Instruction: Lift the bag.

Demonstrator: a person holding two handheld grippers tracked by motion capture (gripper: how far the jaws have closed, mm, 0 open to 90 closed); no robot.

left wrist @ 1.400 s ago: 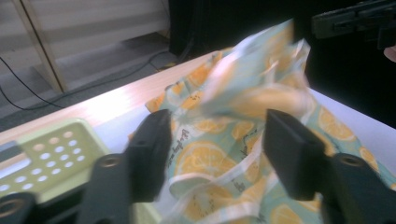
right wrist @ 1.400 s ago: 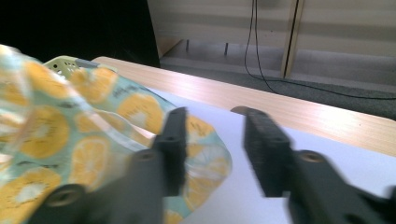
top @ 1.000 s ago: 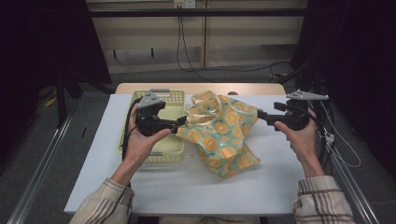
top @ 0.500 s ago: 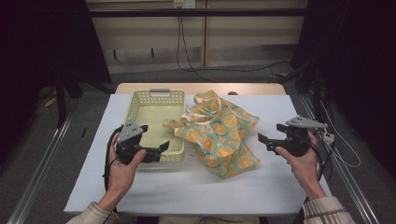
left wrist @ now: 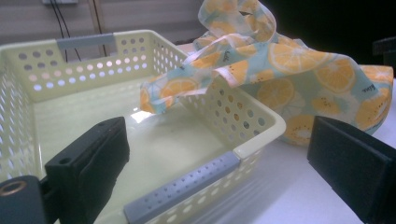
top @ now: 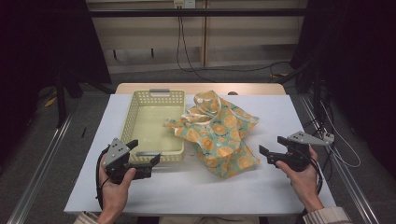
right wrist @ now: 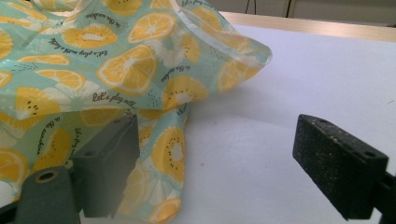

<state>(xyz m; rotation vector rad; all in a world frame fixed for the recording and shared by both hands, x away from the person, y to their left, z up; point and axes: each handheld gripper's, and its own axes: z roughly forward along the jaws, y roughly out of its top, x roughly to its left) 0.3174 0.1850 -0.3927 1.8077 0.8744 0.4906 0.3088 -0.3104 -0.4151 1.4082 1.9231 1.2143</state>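
A white table point(top: 280, 116) with a wooden far edge is set on grey floor point(top: 56, 154). Cables point(top: 180, 42) are hung down a pale back wall point(top: 243, 46); dark curtains point(top: 359, 70) are seen at the sides.

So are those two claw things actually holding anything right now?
No. Both the left gripper and right gripper stand open and empty, apart from the orange-print cloth.

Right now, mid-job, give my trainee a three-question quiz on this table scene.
1. True or false: part of the orange-print cloth hangs over the rim of the yellow basket.
2. Which gripper is nearer the basket: A) left gripper B) right gripper?
3. Fill in: both grippers' jaws stand ____, holding nothing.

Key: 1 true; 2 A; 3 open.
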